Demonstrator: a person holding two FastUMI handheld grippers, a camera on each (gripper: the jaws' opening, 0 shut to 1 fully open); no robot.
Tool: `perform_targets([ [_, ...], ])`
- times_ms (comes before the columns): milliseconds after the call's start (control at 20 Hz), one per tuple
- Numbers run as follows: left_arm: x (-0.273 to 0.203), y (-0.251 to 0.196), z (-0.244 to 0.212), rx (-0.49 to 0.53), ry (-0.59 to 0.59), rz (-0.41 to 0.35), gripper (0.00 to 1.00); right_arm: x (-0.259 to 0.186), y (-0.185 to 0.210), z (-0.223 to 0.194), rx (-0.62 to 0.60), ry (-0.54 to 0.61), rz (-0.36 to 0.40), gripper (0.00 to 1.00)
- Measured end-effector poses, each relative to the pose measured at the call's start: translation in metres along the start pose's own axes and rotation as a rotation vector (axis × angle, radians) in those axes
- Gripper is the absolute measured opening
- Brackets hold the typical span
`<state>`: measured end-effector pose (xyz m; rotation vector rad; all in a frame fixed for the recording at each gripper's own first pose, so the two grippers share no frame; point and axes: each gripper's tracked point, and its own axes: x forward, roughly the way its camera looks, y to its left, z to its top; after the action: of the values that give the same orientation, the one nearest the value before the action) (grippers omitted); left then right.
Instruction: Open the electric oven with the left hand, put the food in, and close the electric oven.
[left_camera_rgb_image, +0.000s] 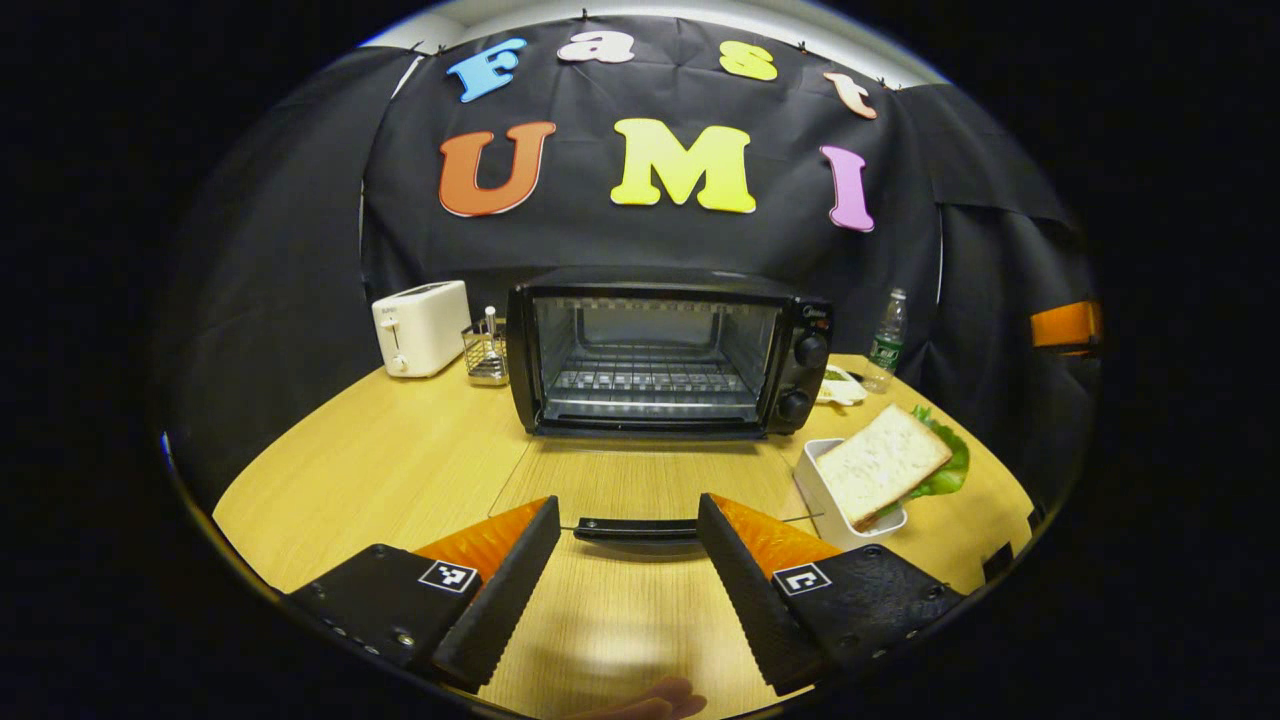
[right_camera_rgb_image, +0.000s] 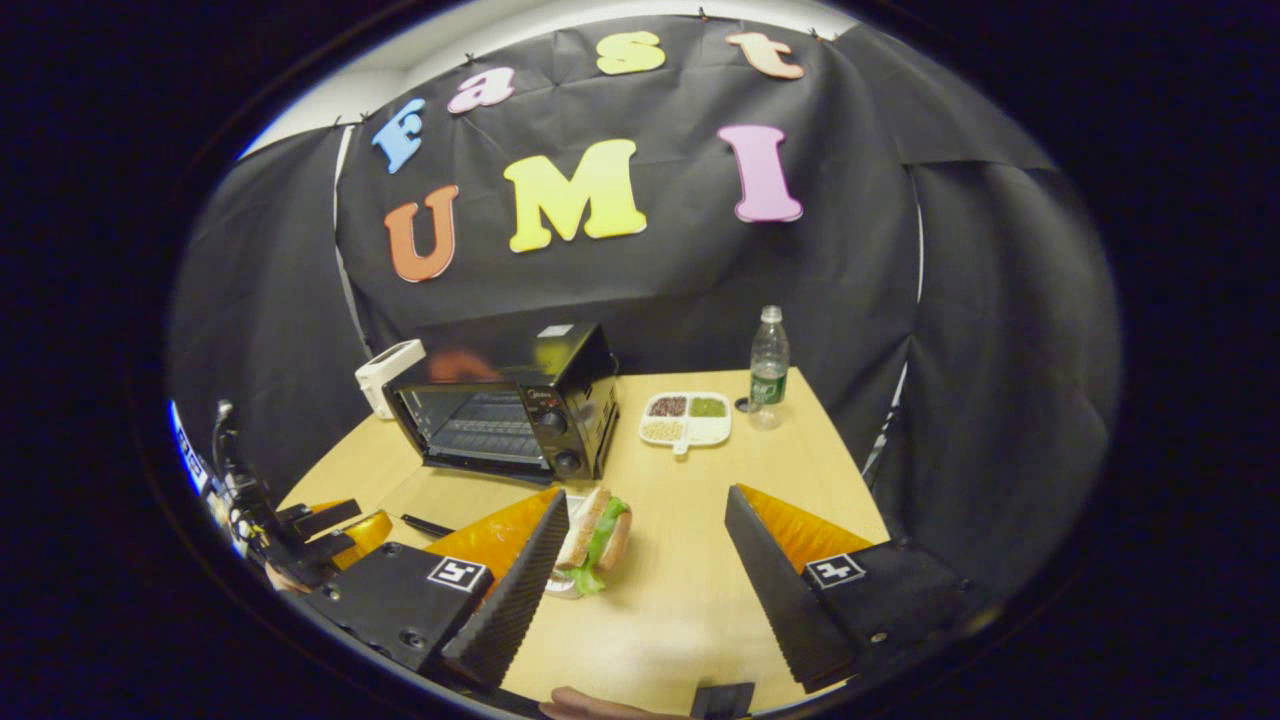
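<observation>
The black electric oven (left_camera_rgb_image: 660, 350) stands at the back of the wooden table with its glass door (left_camera_rgb_image: 650, 475) folded down flat and its wire rack bare. My left gripper (left_camera_rgb_image: 628, 505) is open, its fingers on either side of the door's black handle (left_camera_rgb_image: 635, 528) without touching it. A sandwich (left_camera_rgb_image: 885, 462) with lettuce lies in a small white tray (left_camera_rgb_image: 812, 480) to the right of the door. In the right gripper view my right gripper (right_camera_rgb_image: 648, 495) is open, and the sandwich (right_camera_rgb_image: 595, 540) sits just beside its left finger. The oven (right_camera_rgb_image: 510, 410) is beyond it, and the left gripper (right_camera_rgb_image: 320, 535) shows far left.
A white toaster (left_camera_rgb_image: 420, 325) and a small wire holder (left_camera_rgb_image: 487, 352) stand left of the oven. A water bottle (right_camera_rgb_image: 768, 365) and a divided dish of grains (right_camera_rgb_image: 688, 417) sit to the oven's right. The table (right_camera_rgb_image: 690, 590) ends close behind both grippers.
</observation>
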<state>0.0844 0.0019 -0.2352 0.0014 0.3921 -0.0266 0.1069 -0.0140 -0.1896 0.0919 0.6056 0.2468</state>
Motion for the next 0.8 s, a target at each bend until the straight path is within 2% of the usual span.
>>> perform_targets([
  [50,-0.015,-0.002,0.016,0.015,-0.039,-0.006,0.92,0.011,0.003,-0.003,0.017,0.042,0.025,0.96],
  [150,-0.040,0.002,0.044,0.041,-0.113,0.004,0.92,0.029,0.006,-0.012,0.049,0.136,0.068,0.99],
  [200,-0.054,0.003,0.058,0.048,-0.149,0.010,0.92,0.037,0.008,-0.016,0.070,0.186,0.090,0.93],
  [250,-0.066,0.004,0.070,0.049,-0.181,0.016,0.91,0.044,0.009,-0.019,0.092,0.221,0.104,0.93],
  [300,-0.077,0.004,0.082,0.048,-0.209,0.020,0.92,0.050,0.011,-0.022,0.106,0.256,0.125,0.98],
  [400,-0.095,0.008,0.098,0.043,-0.253,0.036,0.92,0.063,0.013,-0.029,0.124,0.312,0.146,0.96],
  [450,-0.104,0.011,0.105,0.042,-0.270,0.047,0.92,0.070,0.012,-0.027,0.129,0.315,0.144,0.96],
  [500,-0.113,0.012,0.110,0.043,-0.275,0.051,0.92,0.077,0.010,-0.029,0.130,0.331,0.144,0.88],
  [550,-0.121,0.012,0.116,0.049,-0.289,0.050,0.92,0.081,0.012,-0.033,0.132,0.355,0.155,0.86],
  [700,-0.137,0.019,0.126,0.065,-0.319,0.071,0.92,0.093,0.017,-0.050,0.144,0.445,0.207,0.84],
  [800,-0.142,0.019,0.132,0.060,-0.328,0.076,0.92,0.099,0.030,-0.056,0.169,0.490,0.275,0.84],
])
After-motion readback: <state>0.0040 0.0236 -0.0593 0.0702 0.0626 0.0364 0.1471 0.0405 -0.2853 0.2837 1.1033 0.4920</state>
